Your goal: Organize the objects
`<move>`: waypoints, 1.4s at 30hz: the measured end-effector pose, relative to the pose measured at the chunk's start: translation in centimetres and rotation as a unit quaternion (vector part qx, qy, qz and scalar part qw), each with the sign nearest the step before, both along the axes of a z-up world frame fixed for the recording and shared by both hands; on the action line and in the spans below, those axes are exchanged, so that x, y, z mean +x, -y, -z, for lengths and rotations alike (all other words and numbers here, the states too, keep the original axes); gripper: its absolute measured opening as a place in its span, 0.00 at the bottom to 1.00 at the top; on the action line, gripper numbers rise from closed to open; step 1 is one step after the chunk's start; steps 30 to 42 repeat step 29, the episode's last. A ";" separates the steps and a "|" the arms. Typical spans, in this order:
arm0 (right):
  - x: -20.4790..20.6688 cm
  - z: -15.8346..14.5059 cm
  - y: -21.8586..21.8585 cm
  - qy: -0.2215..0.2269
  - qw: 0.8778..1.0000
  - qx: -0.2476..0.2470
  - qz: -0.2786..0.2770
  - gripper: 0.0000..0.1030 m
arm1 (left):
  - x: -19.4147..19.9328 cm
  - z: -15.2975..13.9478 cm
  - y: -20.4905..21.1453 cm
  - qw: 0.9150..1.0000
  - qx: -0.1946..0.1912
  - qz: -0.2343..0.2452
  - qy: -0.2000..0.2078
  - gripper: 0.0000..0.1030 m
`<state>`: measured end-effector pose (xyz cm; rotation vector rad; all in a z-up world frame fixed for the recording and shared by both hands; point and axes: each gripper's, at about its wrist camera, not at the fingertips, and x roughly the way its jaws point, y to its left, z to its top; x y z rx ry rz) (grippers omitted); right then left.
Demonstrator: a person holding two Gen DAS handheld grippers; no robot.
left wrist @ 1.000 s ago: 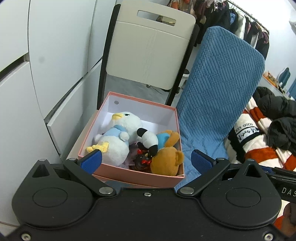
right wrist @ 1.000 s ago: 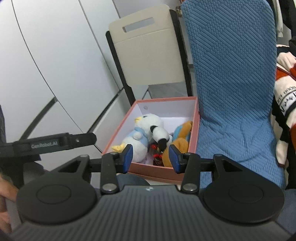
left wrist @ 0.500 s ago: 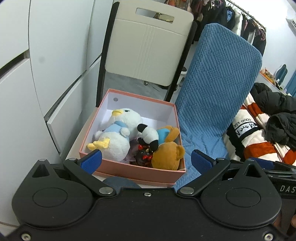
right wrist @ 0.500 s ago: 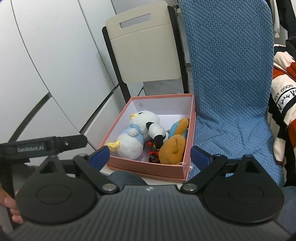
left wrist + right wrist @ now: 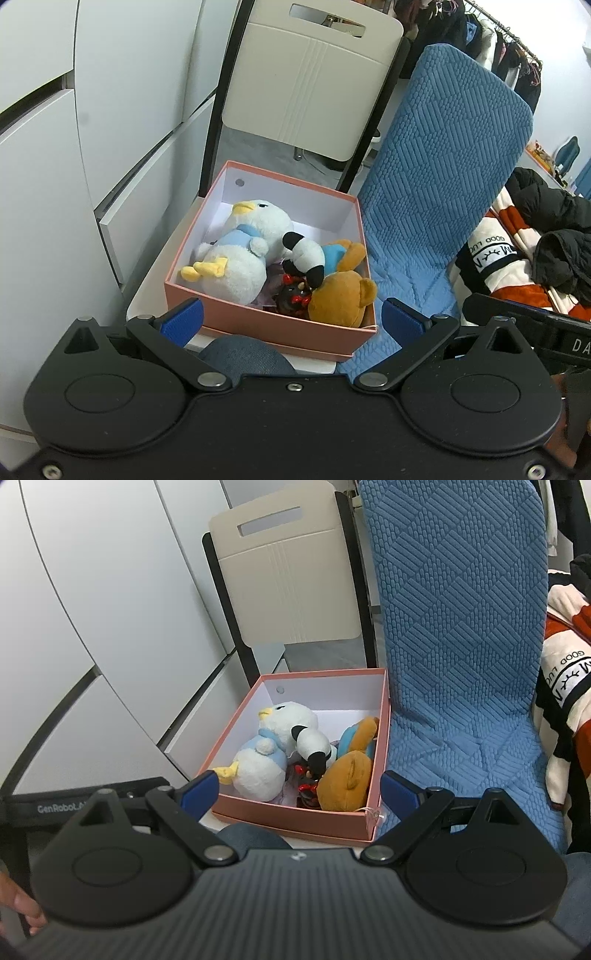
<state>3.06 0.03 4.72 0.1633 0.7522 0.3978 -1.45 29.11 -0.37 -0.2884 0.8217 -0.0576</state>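
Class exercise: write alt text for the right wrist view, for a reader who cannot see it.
An open pink box holds plush toys: a white duck, a brown bear. The right gripper is open and empty before it; a blue cushion lies beside the box.

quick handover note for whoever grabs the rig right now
Left claw: open, empty, short of the pink box.
Right claw: jaws just opened wide, nothing between them, also short of the box.
Things: white duck plush, brown bear, black-and-white plush and a small dark toy all lie in the box, on the white chair beside the blue cushion.
Done: toys boxed.
Left: unclear; no lid in view.
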 end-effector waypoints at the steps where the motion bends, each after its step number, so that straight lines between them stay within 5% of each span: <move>1: 0.0 0.0 0.0 -0.001 1.000 0.002 -0.001 0.93 | 0.0 0.0 0.0 1.000 0.001 0.000 0.001 1.00; 42: 0.4 0.8 -0.3 -0.019 1.000 0.013 -0.001 0.93 | 0.0 -0.3 0.5 1.000 0.010 0.014 0.000 1.00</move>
